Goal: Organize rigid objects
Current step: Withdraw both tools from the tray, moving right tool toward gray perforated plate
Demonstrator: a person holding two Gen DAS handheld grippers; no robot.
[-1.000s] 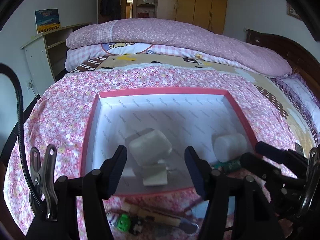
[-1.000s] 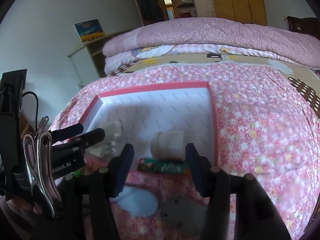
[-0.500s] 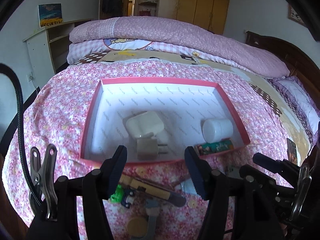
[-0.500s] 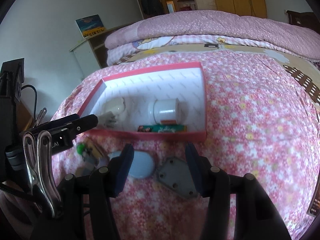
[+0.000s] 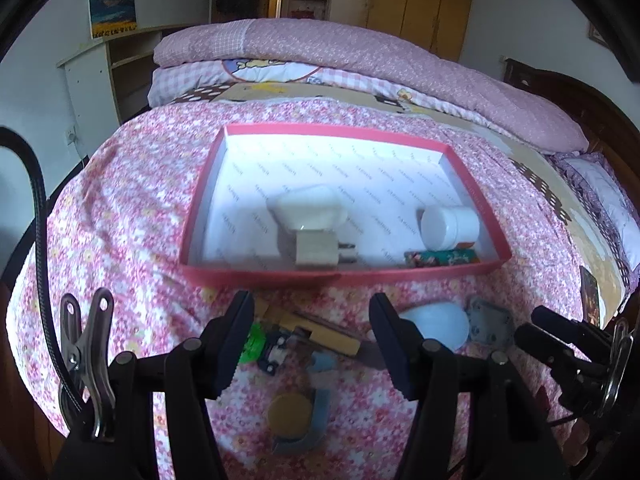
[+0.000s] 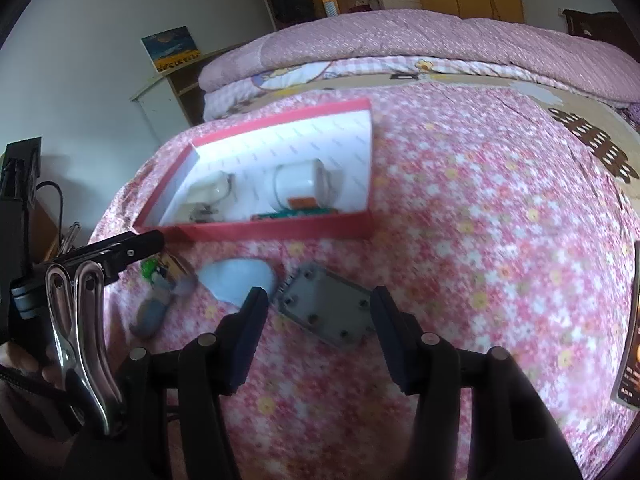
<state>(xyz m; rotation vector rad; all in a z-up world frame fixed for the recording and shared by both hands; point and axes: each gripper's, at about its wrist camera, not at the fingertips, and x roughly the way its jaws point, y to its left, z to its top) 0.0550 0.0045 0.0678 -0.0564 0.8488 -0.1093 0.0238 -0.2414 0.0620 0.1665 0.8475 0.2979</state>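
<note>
A red-rimmed white box (image 5: 224, 200) (image 6: 320, 226) lies on the flowered bedspread, holding a white charger (image 5: 308, 216) (image 6: 208, 194), a white jar (image 5: 448, 226) (image 6: 298, 186) and a green tube (image 5: 440, 258) (image 6: 296, 213). In front of the box lie a wooden-handled tool (image 5: 320, 330), a green-and-black toy (image 5: 264, 346) (image 6: 154, 268), a pale blue oval (image 5: 438, 326) (image 6: 238, 280), a grey metal plate (image 5: 490, 326) (image 6: 328, 306) and a round wooden piece on a blue-grey part (image 5: 294, 420). My left gripper (image 5: 312, 340) stands open above the tool and toy. My right gripper (image 6: 318, 334) is open over the grey plate. Both hold nothing.
Folded pink quilts (image 5: 360, 56) lie across the far side of the bed. A white shelf unit (image 5: 100, 80) stands at the left wall, wardrobes behind. A dark card (image 6: 630, 352) lies at the bed's right edge. Flowered bedspread (image 6: 480, 220) spreads right of the box.
Both grippers have drawn back from the box toward the bed's near edge. The loose items in front of the box have come into view between the fingers.
</note>
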